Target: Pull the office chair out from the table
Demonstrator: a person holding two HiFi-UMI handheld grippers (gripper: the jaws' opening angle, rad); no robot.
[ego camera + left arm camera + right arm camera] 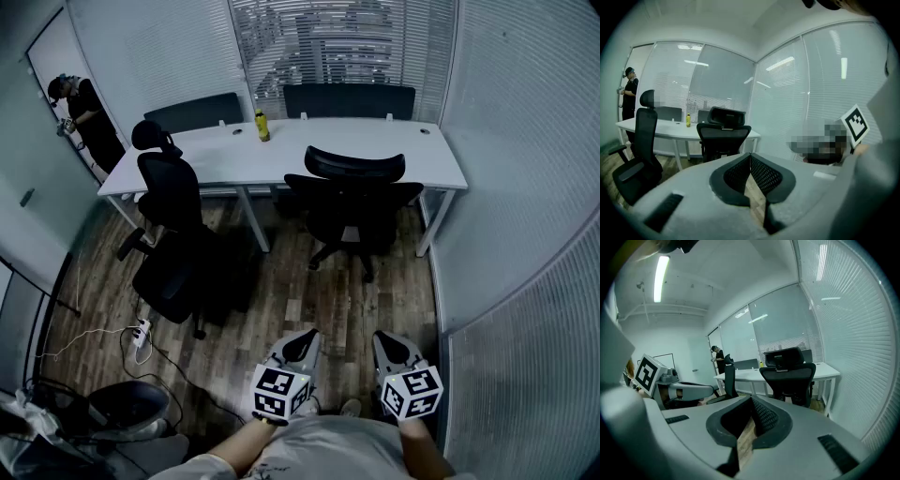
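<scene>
Left tool and right tool closed, empty, side by side, tilted slightly down, facing office chair

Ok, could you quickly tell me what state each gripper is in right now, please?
Left gripper: closed, nothing between its jaws.
Right gripper: closed, nothing between its jaws.
</scene>
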